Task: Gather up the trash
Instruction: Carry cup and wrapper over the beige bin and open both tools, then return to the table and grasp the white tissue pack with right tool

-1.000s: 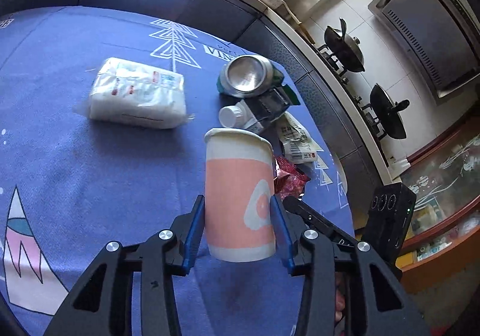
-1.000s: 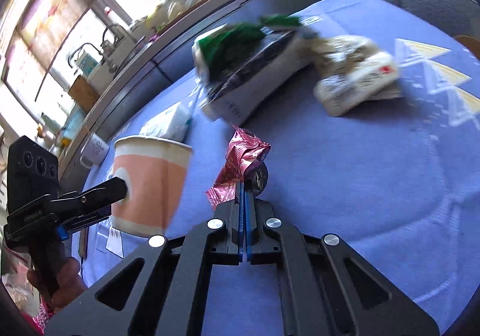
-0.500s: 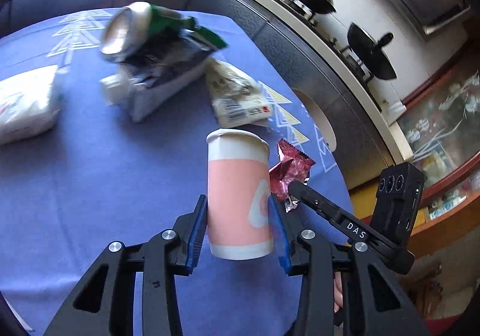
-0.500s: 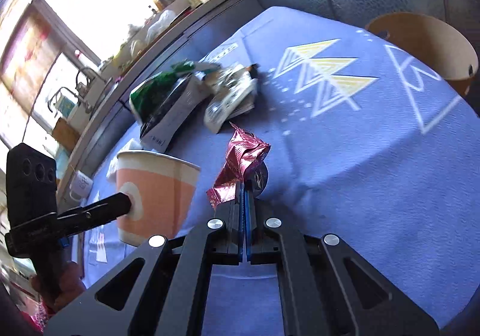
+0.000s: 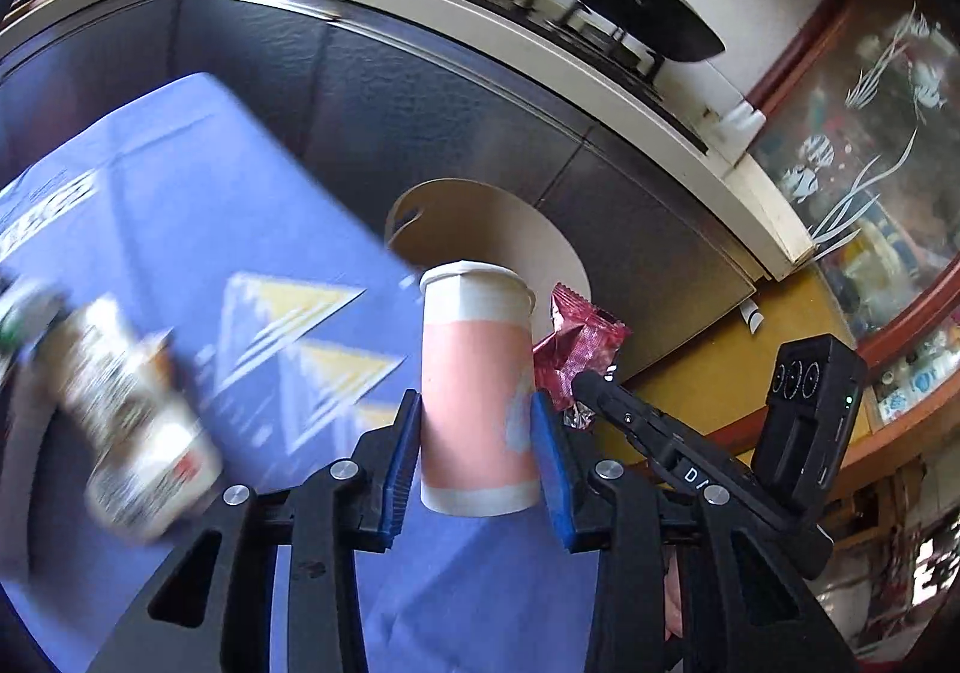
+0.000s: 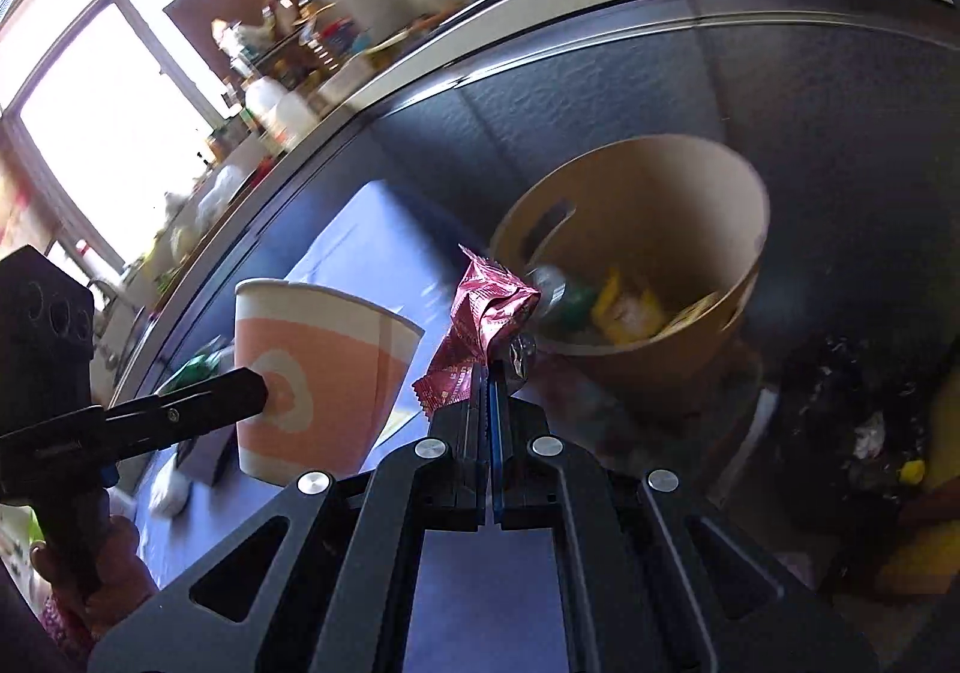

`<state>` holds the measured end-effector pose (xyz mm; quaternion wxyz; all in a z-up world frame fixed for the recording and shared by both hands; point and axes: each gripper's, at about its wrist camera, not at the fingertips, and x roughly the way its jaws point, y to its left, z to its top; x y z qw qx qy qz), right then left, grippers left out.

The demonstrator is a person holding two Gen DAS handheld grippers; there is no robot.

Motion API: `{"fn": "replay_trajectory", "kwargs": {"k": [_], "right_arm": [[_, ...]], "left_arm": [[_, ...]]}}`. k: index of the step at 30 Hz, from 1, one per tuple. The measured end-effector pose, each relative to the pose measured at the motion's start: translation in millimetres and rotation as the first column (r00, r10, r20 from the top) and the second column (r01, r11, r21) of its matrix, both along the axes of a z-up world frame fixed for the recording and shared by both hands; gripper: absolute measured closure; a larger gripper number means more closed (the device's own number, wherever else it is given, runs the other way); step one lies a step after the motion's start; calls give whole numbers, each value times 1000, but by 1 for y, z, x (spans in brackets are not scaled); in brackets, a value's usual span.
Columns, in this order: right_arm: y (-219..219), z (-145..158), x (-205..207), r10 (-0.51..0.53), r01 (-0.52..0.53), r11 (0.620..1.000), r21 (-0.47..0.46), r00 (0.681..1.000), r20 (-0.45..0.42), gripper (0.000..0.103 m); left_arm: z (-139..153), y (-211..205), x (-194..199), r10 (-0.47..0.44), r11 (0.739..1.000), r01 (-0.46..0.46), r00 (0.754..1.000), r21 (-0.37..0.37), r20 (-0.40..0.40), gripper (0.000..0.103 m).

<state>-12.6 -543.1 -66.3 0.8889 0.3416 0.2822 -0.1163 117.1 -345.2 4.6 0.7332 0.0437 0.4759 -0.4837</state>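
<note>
My left gripper (image 5: pixel 477 418) is shut on a pink and white paper cup (image 5: pixel 477 385), held upright above the blue tablecloth; the cup also shows in the right wrist view (image 6: pixel 312 379). My right gripper (image 6: pixel 489 373) is shut on a crumpled red foil wrapper (image 6: pixel 483 313), which also shows just right of the cup in the left wrist view (image 5: pixel 579 346). A round tan bin (image 6: pixel 708 205) stands beyond the table's edge, ahead of both grippers, with a green can and yellow wrappers inside. Its rim shows behind the cup in the left wrist view (image 5: pixel 474 205).
A blurred packet of trash (image 5: pixel 132 421) lies on the blue tablecloth (image 5: pixel 180 205) at the left. Dark cabinet fronts (image 5: pixel 420 90) and a counter with pans on a stove (image 5: pixel 630 6) run behind the bin. A dark bag (image 6: pixel 852 409) sits on the floor at the right.
Both grippers have swung right past the table's edge with the cup and wrapper held. The tan bin now lies straight ahead and much closer; the table's trash has slid off to the left.
</note>
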Motion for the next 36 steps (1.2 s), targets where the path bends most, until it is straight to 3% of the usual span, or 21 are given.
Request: {"fn": "replay_trajectory", "kwargs": {"k": [7, 8, 9, 10, 11, 12, 14, 19, 27, 32, 36], "right_arm": [[-61, -13, 18, -74, 74, 997, 15, 996, -52, 99], [-67, -16, 20, -80, 82, 997, 17, 995, -61, 93], [-71, -18, 22, -87, 88, 996, 19, 994, -66, 79], [-75, -20, 22, -101, 102, 995, 17, 993, -65, 71], [-79, -20, 20, -120, 121, 993, 10, 991, -64, 61], [-81, -19, 16, -139, 139, 990, 3, 989, -55, 55], [-82, -16, 7, -168, 167, 986, -5, 986, -26, 54], [-72, -18, -16, -190, 190, 981, 41, 982, 15, 54], [-28, -15, -26, -128, 124, 989, 86, 991, 37, 54], [17, -4, -13, -32, 29, 997, 72, 999, 39, 54], [62, 6, 8, 79, -81, 995, 55, 996, 28, 54]], "left_arm": [[-14, -97, 18, -44, 997, 42, 998, 71, 36, 68], [-17, -107, 21, -42, 996, 38, 998, 84, 38, 64], [-21, -116, 24, -34, 995, 30, 998, 98, 44, 57], [-23, -121, 26, -24, 994, 18, 998, 108, 53, 47], [-25, -125, 29, -10, 993, 3, 998, 115, 62, 46], [-26, -128, 32, -5, 993, -1, 998, 119, 57, 46], [-27, -126, 36, 9, 993, -12, 1000, 113, 25, 46], [-21, -93, 23, 14, 997, -15, 1000, 70, 23, 46], [-18, -16, -19, 41, 996, -49, 994, 78, 100, 46], [-11, 50, -42, 88, 992, -101, 981, 71, 172, 46], [-8, 121, -51, 200, 976, -211, 963, 44, 181, 45]]}}
